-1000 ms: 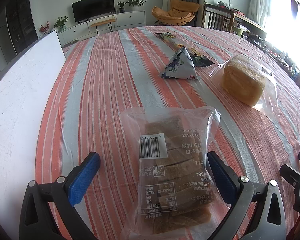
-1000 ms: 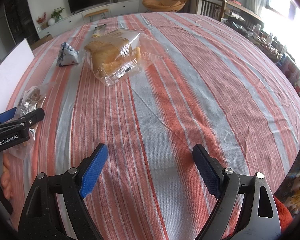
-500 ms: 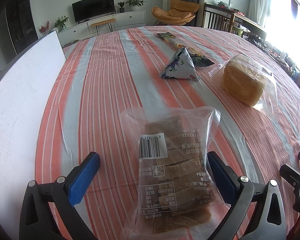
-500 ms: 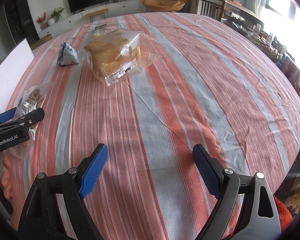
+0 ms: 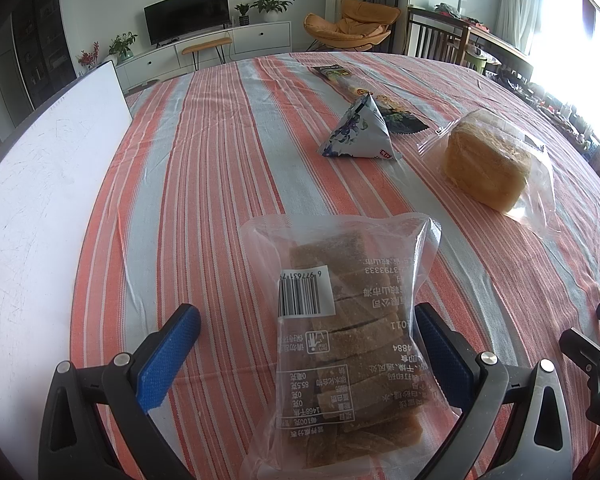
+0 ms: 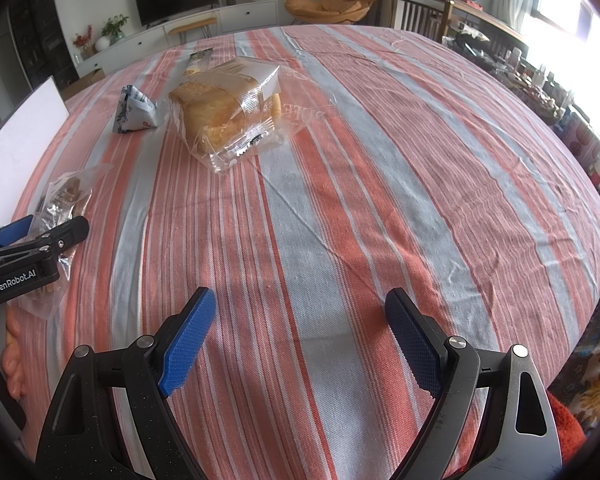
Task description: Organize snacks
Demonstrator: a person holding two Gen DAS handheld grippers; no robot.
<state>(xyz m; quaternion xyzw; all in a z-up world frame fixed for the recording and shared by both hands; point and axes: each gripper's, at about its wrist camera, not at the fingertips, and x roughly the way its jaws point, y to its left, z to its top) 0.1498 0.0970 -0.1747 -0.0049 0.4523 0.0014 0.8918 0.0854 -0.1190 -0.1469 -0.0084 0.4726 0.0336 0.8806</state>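
A clear bag of brown cake slices (image 5: 352, 336) lies flat on the striped tablecloth (image 5: 204, 168), its near half between the wide-apart blue pads of my open left gripper (image 5: 306, 354). Farther off sit a blue-white pyramid snack pouch (image 5: 358, 134), a bagged loaf of bread (image 5: 486, 166) and a long dark snack packet (image 5: 340, 78). My right gripper (image 6: 300, 340) is open over bare cloth. From the right wrist I see the loaf (image 6: 224, 108), the pouch (image 6: 134, 110), the cake bag (image 6: 62, 200) and the left gripper (image 6: 28, 248).
A white board (image 5: 32, 208) covers the table's left side. A hand (image 6: 8, 356) holds the left gripper's handle. Chairs and a cluttered side table (image 6: 540, 80) stand beyond the right edge. A TV unit (image 5: 204, 48) is at the far wall.
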